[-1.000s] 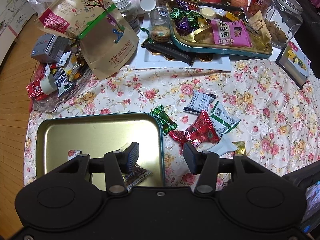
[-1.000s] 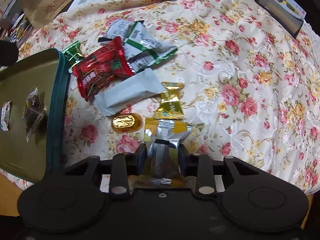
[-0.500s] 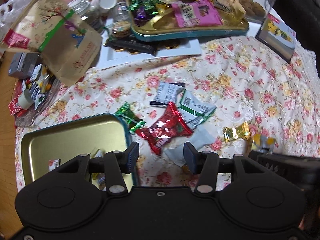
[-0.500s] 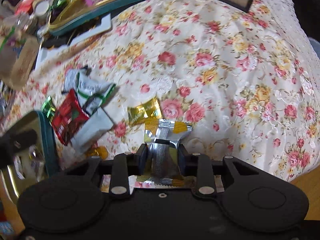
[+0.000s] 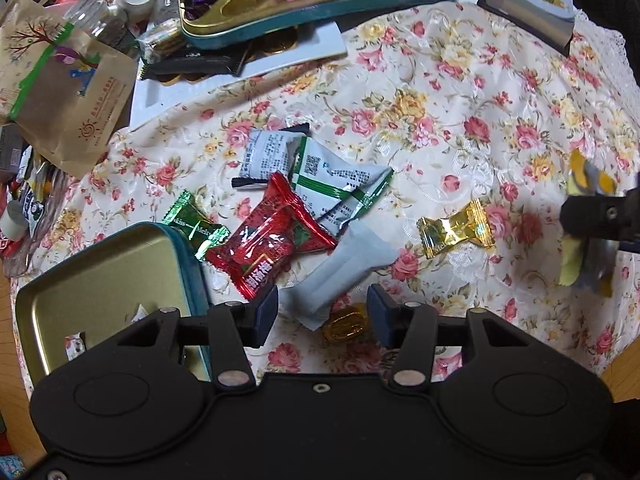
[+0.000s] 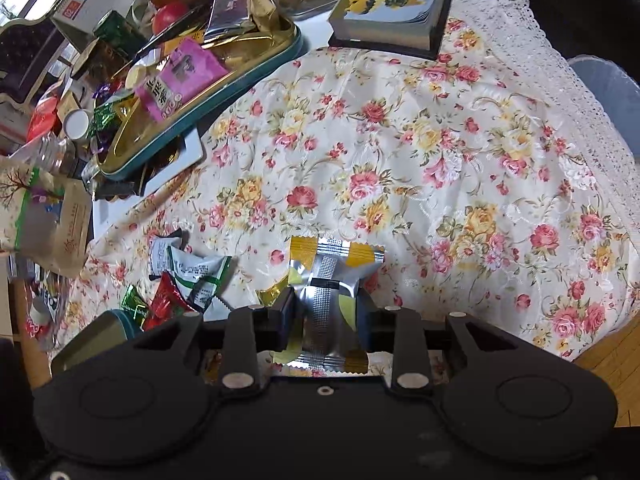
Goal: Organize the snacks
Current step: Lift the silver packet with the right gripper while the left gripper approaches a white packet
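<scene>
1. R gripper (image 6: 325,314) is clamped on a silver-and-yellow packet (image 6: 326,280), held off the flowered cloth (image 6: 460,152). I only have its middle pinched; foil is slick, so a quick swing could let it slide out and drop short of the tin (image 5: 100,272).
2. L gripper (image 5: 322,312) hangs wide and empty over a white packet (image 5: 340,268) and a gold coin candy (image 5: 346,322). If I close now I may catch both, or just push the coin away.
3. Red packet (image 5: 272,248) and green candy (image 5: 196,228) lie against the tin's rim; L finger could nudge them or bump the tin.
4. Gold candy (image 5: 456,226) sits between the two grippers. Both heading for the tin at once = they could collide.
5. Back of table is cluttered: full tray (image 6: 200,92), paper bag (image 5: 68,92). A wide swing risks knocking stuff over.
</scene>
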Demonstrator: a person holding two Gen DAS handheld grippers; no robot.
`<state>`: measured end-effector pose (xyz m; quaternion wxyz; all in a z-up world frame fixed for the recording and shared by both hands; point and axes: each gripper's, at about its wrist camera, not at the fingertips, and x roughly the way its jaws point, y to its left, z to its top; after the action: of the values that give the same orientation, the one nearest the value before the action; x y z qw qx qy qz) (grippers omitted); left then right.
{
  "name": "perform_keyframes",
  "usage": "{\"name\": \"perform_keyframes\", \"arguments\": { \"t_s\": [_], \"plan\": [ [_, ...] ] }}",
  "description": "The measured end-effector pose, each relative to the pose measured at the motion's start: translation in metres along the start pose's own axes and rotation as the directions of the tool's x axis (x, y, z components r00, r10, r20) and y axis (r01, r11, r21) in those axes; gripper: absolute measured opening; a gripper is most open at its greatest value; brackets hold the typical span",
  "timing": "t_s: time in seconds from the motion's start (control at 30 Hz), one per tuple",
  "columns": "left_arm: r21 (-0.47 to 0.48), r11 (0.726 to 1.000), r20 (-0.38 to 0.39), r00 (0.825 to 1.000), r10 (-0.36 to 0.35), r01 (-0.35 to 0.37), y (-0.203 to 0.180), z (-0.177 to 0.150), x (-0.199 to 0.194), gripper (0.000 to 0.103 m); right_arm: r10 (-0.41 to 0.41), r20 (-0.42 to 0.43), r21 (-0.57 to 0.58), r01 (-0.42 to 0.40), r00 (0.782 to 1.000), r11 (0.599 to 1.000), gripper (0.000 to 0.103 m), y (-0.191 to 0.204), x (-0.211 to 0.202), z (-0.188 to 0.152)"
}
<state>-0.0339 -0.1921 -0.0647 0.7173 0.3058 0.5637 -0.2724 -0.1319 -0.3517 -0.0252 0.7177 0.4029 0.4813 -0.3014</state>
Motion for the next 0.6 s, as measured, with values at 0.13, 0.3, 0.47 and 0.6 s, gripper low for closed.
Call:
{"name": "perform_keyframes", "arguments": {
  "t_s": [0.13, 0.3, 0.47, 0.6],
  "plan": [
    [0.013, 1.0, 0.001, 1.0, 0.016, -0.016, -0.008, 0.002, 0.008, 0.057, 0.027, 0.005, 0.011, -0.027, 1.0, 1.0, 0.032, -0.003, -0.007, 0.001],
    [0.025, 0.999, 0.005, 0.999, 0.035, -0.036, -0.014, 0.004, 0.015, 0.057, 0.051, 0.019, 0.009, -0.051, 0.999, 0.999, 0.032, -0.002, -0.016, 0.001],
    [0.01, 0.999, -0.028, 0.999, 0.046, -0.046, -0.017, 0.006, 0.026, 0.057, 0.071, 0.018, 0.008, -0.072, 0.997, 0.997, 0.032, -0.003, -0.021, 0.001],
    [0.006, 0.998, -0.018, 0.997, 0.07, -0.07, -0.021, 0.008, 0.029, 0.057, 0.085, 0.024, 0.013, -0.086, 0.996, 0.996, 0.032, -0.005, -0.026, 0.002]
  ]
}}
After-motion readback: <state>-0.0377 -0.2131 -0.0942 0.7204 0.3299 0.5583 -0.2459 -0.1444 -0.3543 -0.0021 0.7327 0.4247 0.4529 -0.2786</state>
